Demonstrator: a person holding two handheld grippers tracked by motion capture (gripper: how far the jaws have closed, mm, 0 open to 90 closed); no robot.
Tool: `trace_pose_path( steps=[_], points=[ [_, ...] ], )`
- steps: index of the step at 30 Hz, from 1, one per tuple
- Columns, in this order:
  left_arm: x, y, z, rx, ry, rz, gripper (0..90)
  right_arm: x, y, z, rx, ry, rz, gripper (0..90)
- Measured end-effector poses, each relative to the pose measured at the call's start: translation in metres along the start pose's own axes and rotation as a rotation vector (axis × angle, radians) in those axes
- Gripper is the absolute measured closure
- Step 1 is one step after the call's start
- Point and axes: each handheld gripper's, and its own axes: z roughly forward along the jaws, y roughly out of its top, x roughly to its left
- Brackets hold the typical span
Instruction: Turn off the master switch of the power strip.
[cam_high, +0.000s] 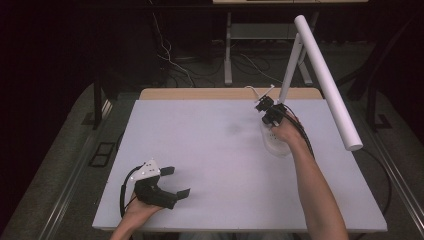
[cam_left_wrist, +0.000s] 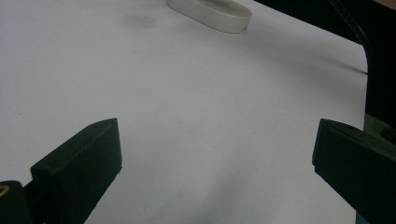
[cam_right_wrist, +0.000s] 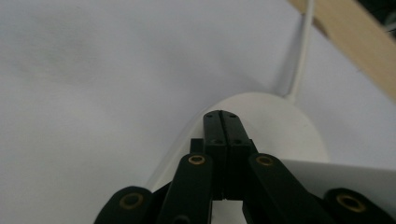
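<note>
Pressing closed right gripper (cam_right_wrist: 222, 116) on lamp base (cam_right_wrist: 289, 126), per its own view.

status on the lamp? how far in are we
Done: the right gripper has reached the lamp base, jaws shut, tips over its top. In hand: it looks like a press on the base; contact can't be confirmed. Left: the lamp's white tube head shows no glow. The left gripper idles open near the table's front edge.

A plain white oval plastic lamp base (cam_right_wrist: 280, 123) lies under the black right hand-held gripper (cam_right_wrist: 221, 114) with brass-coloured rivets, its white cord (cam_right_wrist: 302, 51) beyond, on a pale matt worktop (cam_high: 210, 145) edged in light wood, while the left hand-held gripper (cam_high: 175, 181) is black with a grey plate.
</note>
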Motion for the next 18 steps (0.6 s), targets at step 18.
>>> trace_pose_path(
  steps=[18],
  points=[
    [0.0020,-0.0005,-0.0013,-0.004,0.006,-0.008,0.0,-0.0071,-0.0045,-0.0014,0.021,0.002,0.009,89.7]
  ],
)
